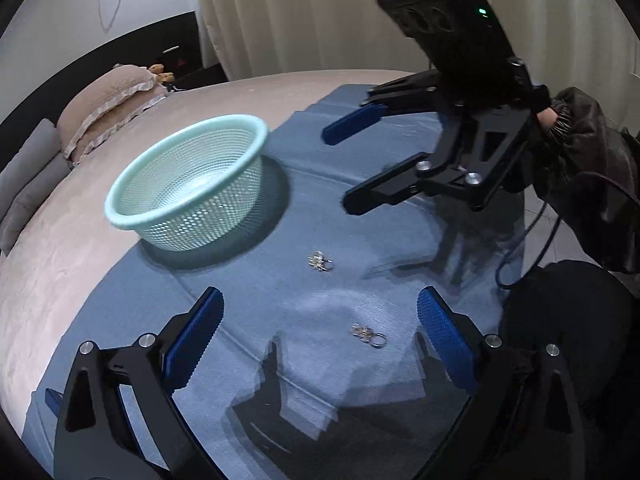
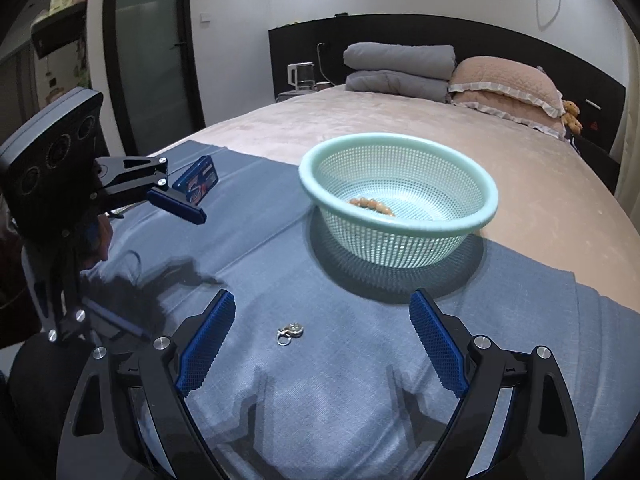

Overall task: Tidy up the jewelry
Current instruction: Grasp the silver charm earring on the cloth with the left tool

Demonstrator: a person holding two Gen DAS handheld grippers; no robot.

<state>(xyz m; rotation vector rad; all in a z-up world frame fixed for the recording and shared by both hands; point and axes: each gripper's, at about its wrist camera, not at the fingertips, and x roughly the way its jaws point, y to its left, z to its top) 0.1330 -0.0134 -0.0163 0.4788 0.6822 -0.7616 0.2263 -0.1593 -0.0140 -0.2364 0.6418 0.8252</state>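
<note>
A mint mesh basket stands on a blue cloth on the bed; in the right wrist view the basket holds an orange bead bracelet. Two small silver jewelry pieces lie on the cloth: one mid-cloth, one nearer my left gripper. The right wrist view shows one silver piece. My left gripper is open and empty above the cloth; it also shows in the right wrist view. My right gripper is open and empty; it also shows in the left wrist view.
A blue card-like packet lies at the cloth's far left edge. Pink pillows, folded grey blankets and a small teddy sit at the headboard. The beige bedspread surrounds the cloth.
</note>
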